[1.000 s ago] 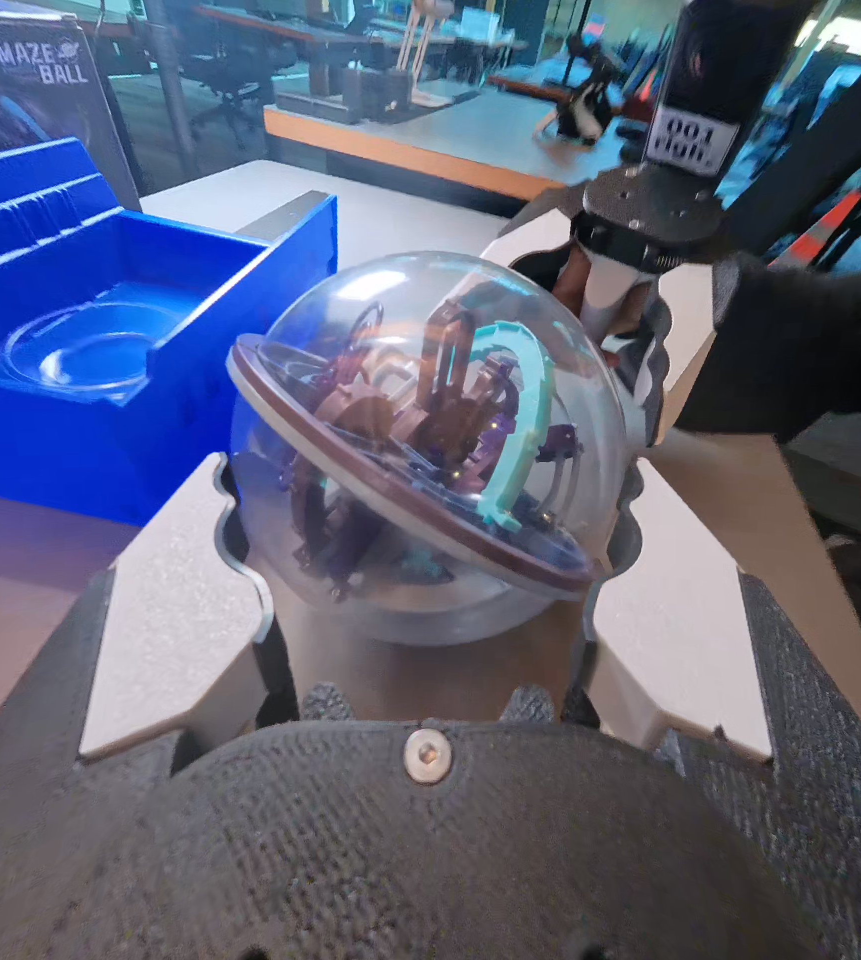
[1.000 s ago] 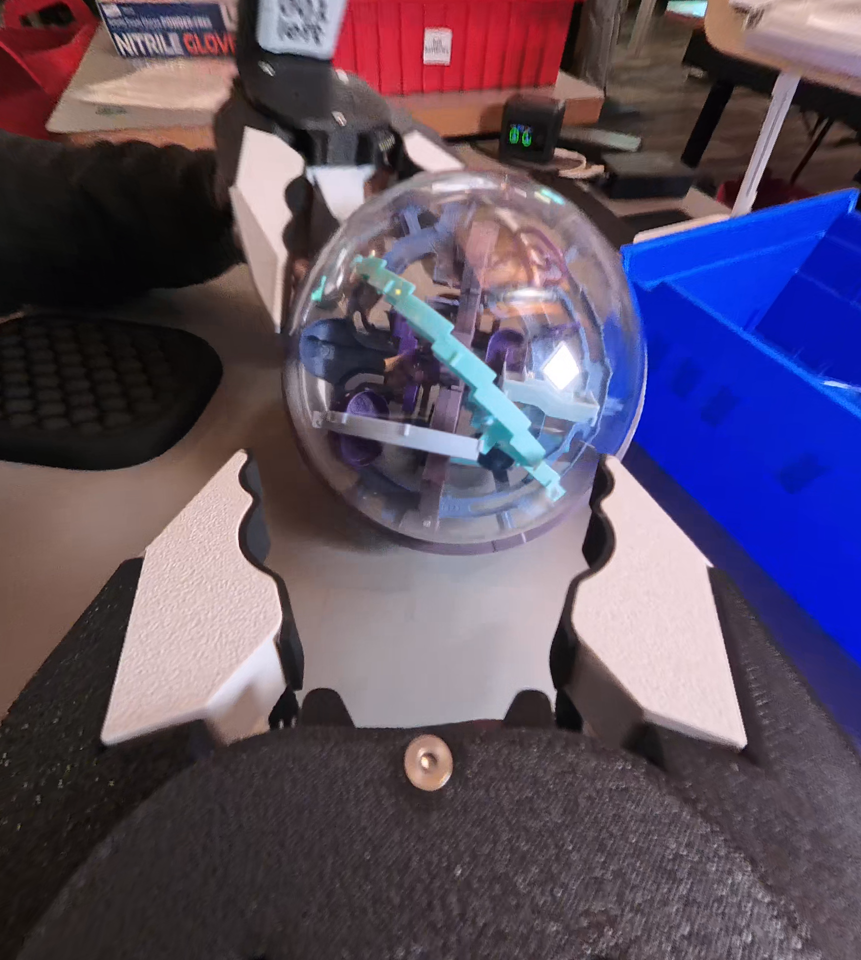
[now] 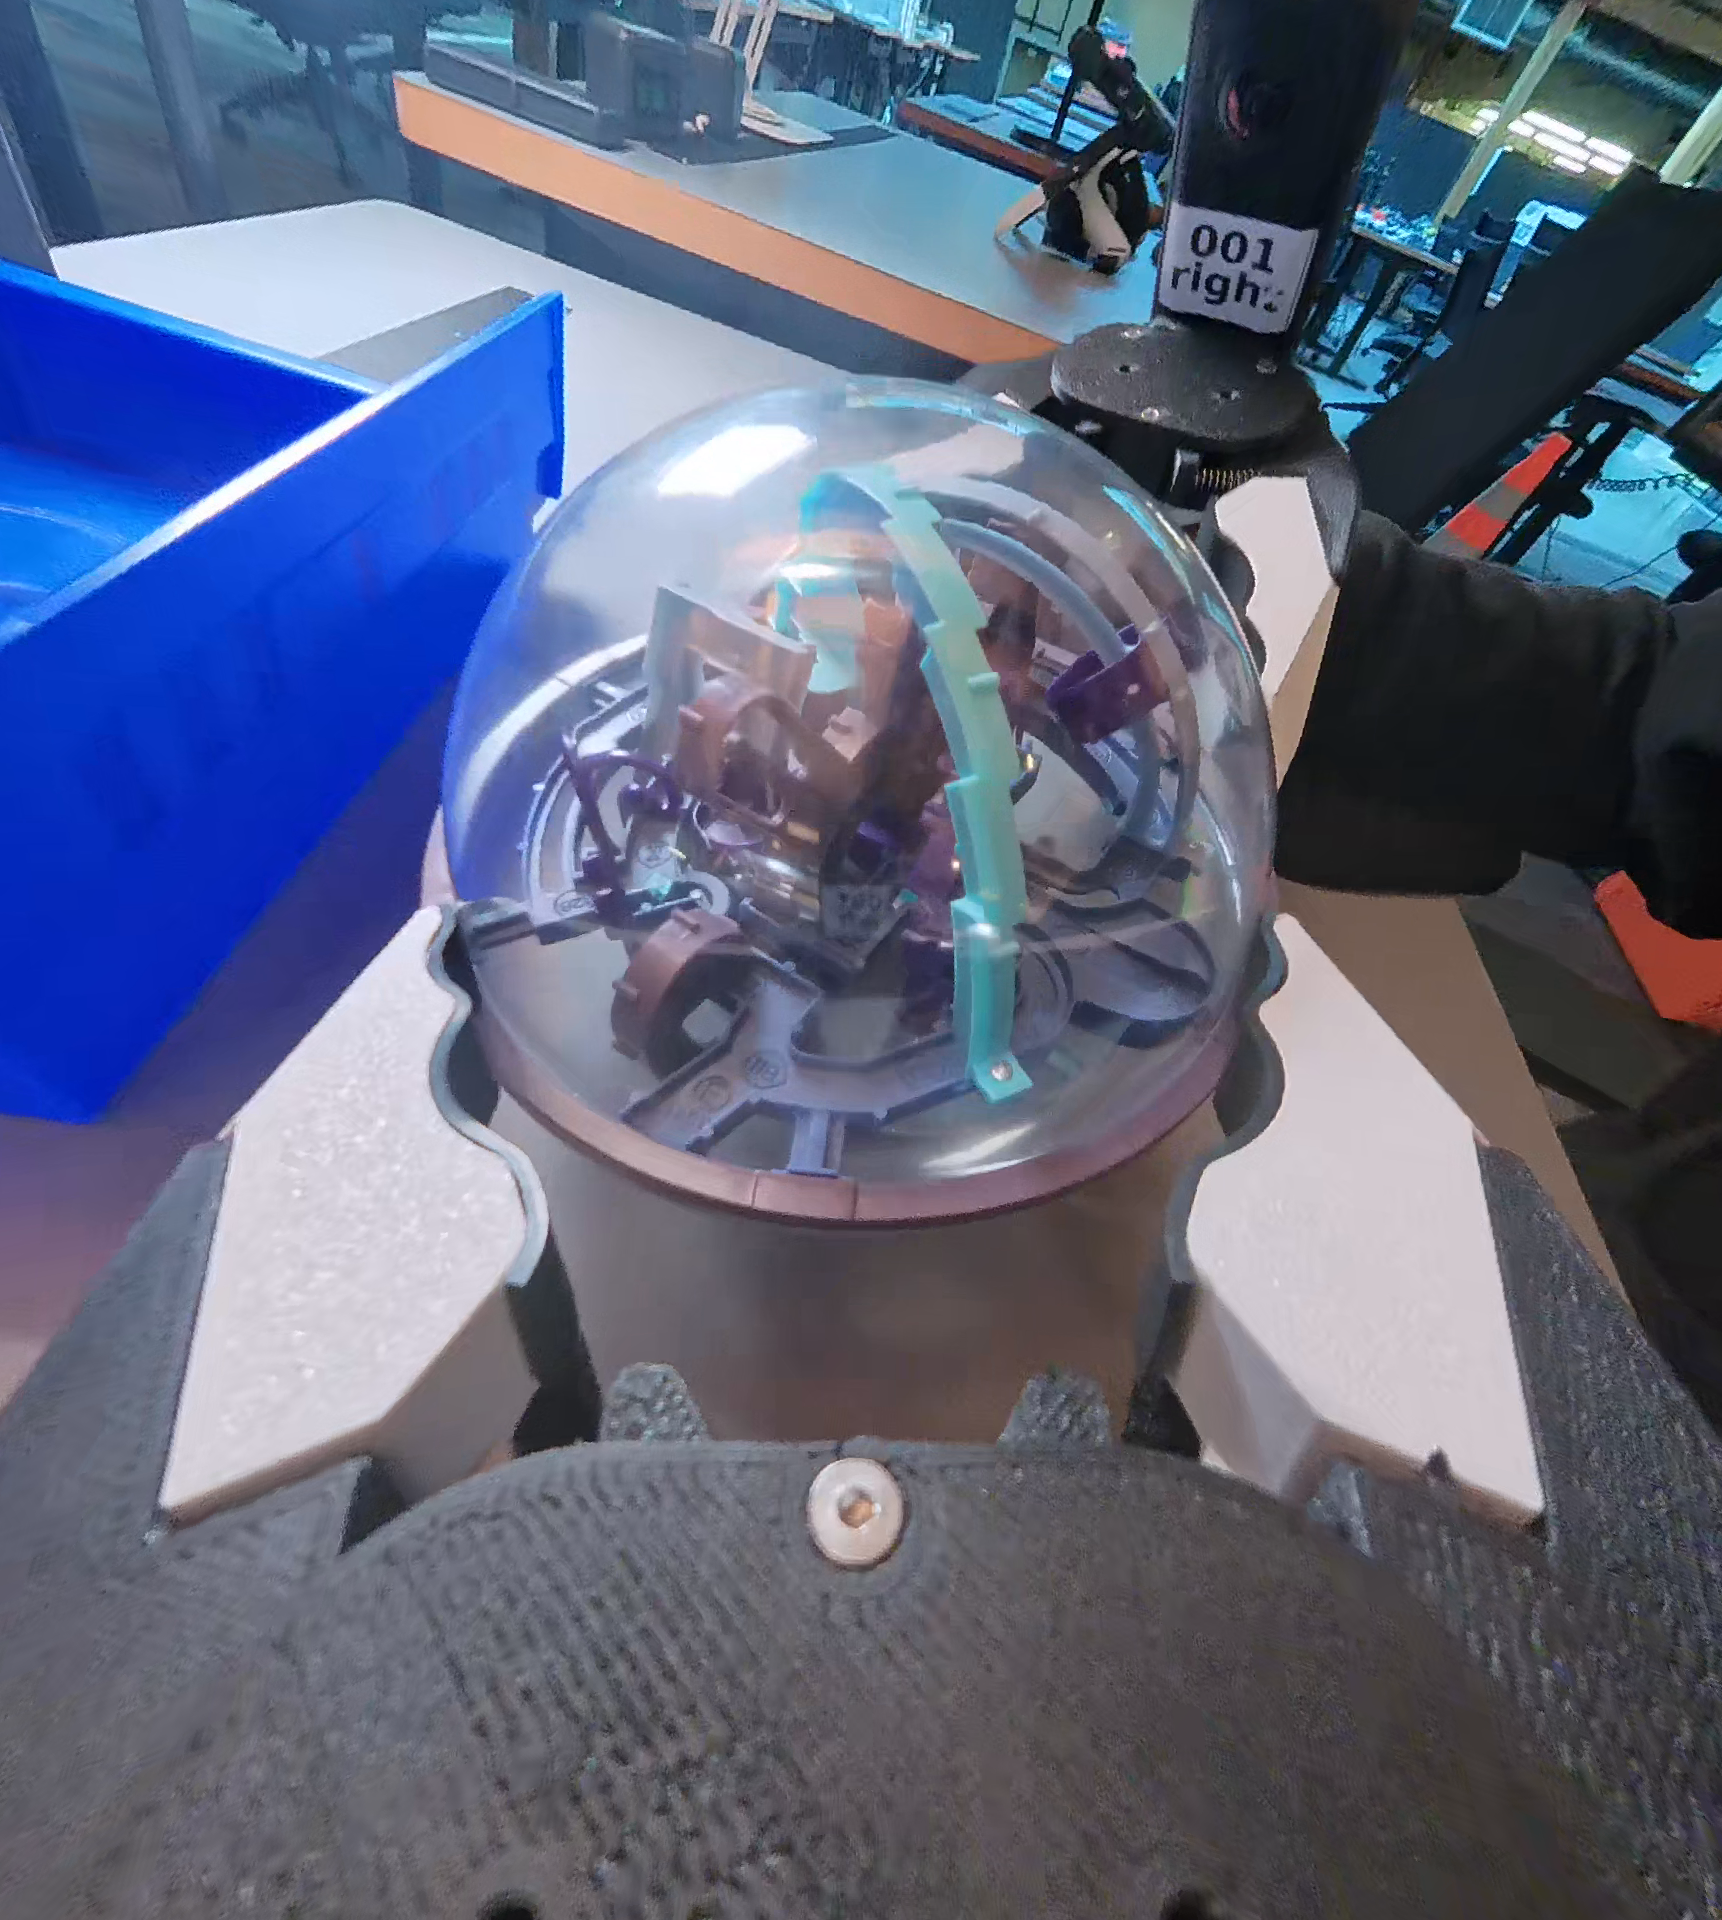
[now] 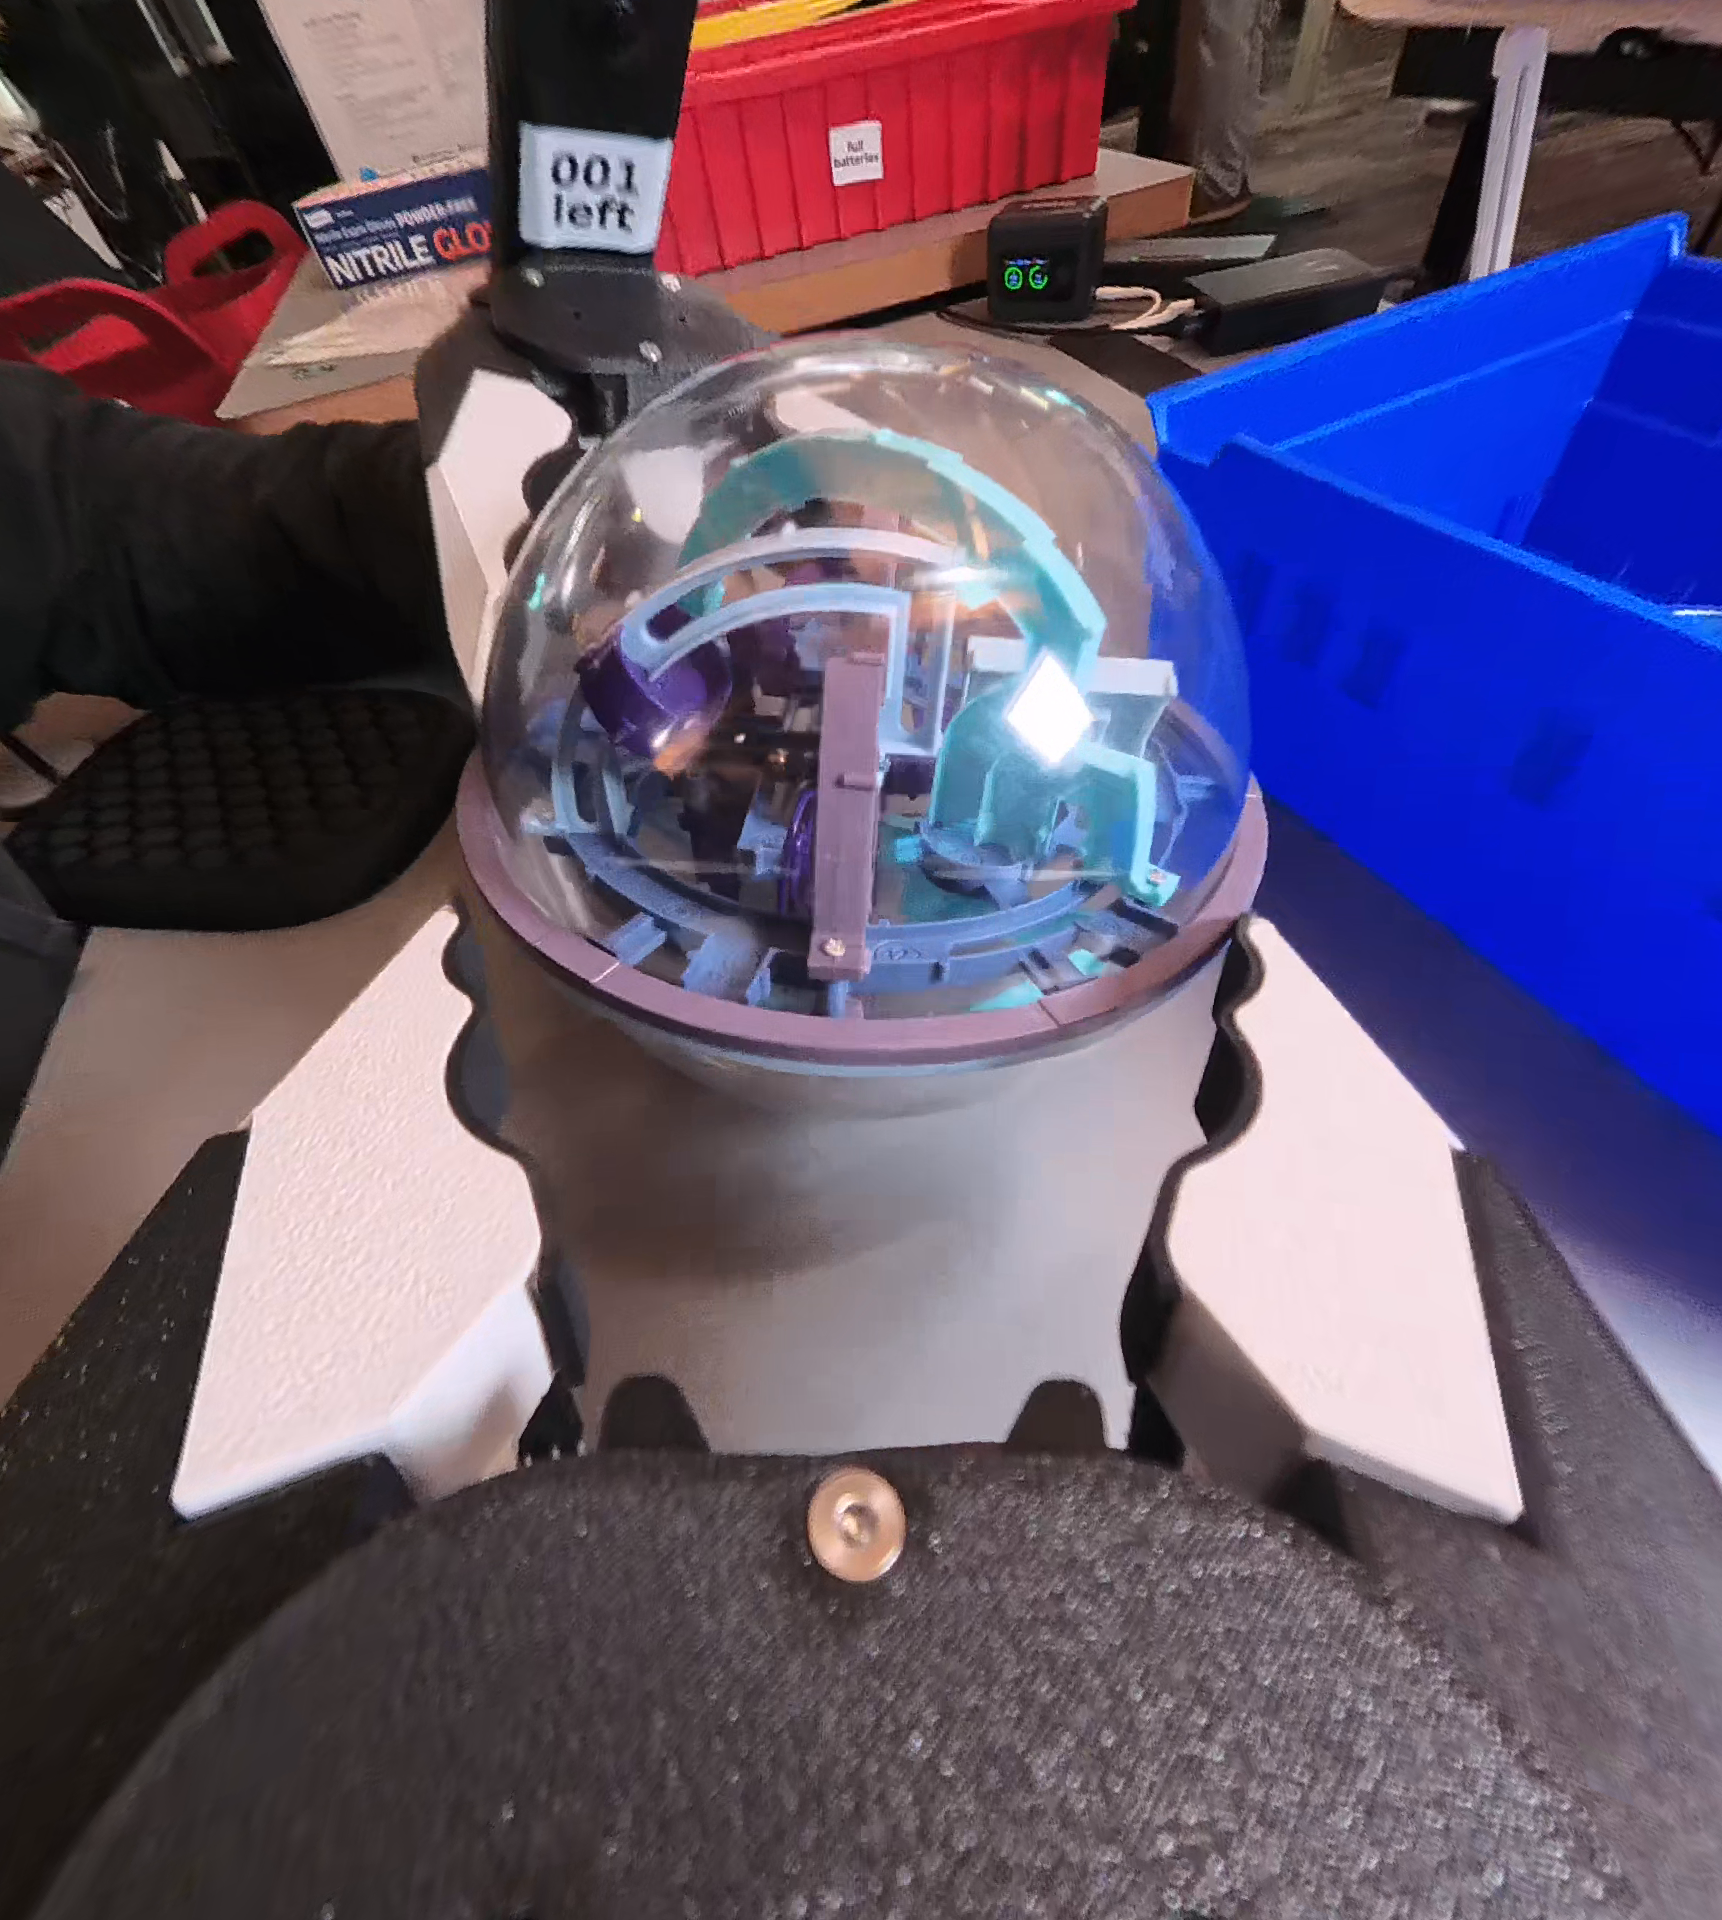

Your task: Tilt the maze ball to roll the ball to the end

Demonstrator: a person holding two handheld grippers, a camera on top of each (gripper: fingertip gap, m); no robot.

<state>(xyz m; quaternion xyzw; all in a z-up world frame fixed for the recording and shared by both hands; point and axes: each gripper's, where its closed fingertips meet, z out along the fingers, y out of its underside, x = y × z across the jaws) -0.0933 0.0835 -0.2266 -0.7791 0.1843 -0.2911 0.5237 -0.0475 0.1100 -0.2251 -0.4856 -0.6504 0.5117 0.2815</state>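
Mid-tilt: the maze ball (image 3: pixel 852 800) sits centre frame above the counter (image 4: pixel 213 1039), clamped between both grippers' wide-spread jaws. Next likely calls for small, coordinated tilts; the inner ball isn't discernible.

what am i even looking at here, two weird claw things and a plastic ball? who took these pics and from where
No robot here: a person in black sleeves holds a hand-held gripper in each hand, and each carries a camera looking along its two white fingers. The left hand-held gripper gives one picture, the right hand-held gripper the other; each also shows the opposite one beyond the ball. Between them is the maze ball, a clear sphere with coloured tracks inside, its brown seam roughly level. Both pairs of fingers press its sides, so both grip it. It is over a pale table, beside a blue bin. I cannot pick out the small ball inside.
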